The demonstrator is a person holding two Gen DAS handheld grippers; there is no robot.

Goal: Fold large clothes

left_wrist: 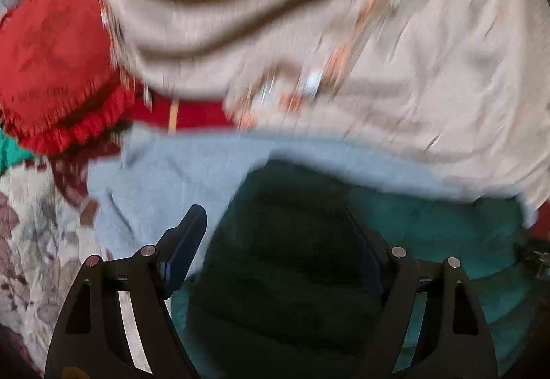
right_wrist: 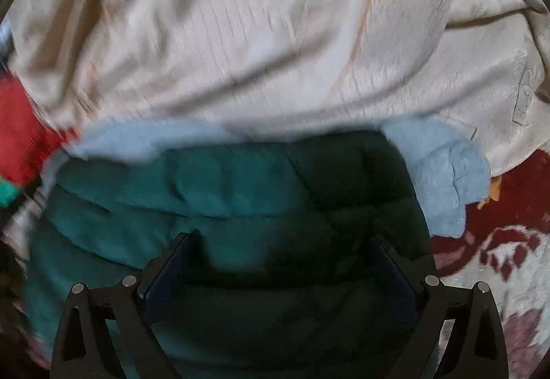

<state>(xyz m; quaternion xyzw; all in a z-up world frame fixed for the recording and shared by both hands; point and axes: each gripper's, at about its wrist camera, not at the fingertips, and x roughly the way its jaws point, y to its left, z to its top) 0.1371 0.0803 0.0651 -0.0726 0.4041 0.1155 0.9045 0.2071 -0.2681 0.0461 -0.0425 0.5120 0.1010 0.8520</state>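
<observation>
A dark teal padded garment [left_wrist: 295, 241] lies folded low in the left wrist view, and it fills the lower half of the right wrist view [right_wrist: 220, 193]. My left gripper [left_wrist: 275, 234] is open, its jaws wide apart over the teal garment. My right gripper [right_wrist: 285, 251] is open too, jaws spread over the same garment. A light blue cloth [left_wrist: 165, 172] lies under and behind the teal one; it also shows in the right wrist view [right_wrist: 443, 172]. A large beige cloth [left_wrist: 309, 18] with an orange patterned trim is heaped behind, also in the right wrist view [right_wrist: 257, 35]. Both views are blurred.
A red cushion with a frilled edge [left_wrist: 58, 62] sits at the left. A floral cream and maroon bedcover [left_wrist: 31, 231] lies underneath, seen at the right in the right wrist view [right_wrist: 498, 258]. A bit of green cloth [left_wrist: 10, 148] shows at the far left.
</observation>
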